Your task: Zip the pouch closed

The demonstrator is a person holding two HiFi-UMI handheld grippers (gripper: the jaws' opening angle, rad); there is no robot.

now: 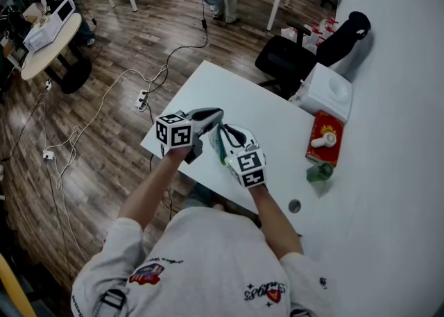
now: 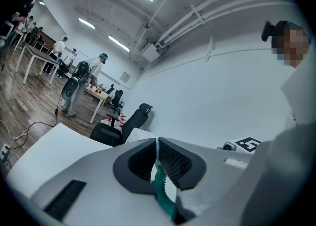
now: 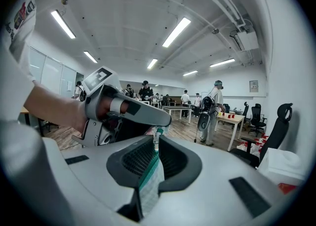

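Shirt (image 1: 208, 261) chest print reads "SPORTS"; nothing else legible.

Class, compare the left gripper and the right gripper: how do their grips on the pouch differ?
The left gripper pinches only a thin teal strip of the pouch; the right gripper clamps pale fabric with green trim. In the head view the left gripper points rightward, the right gripper away from the person. Both are shut on the pouch.

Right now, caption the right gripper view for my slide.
Right gripper shut on the green-edged pouch; left gripper grips its far end.
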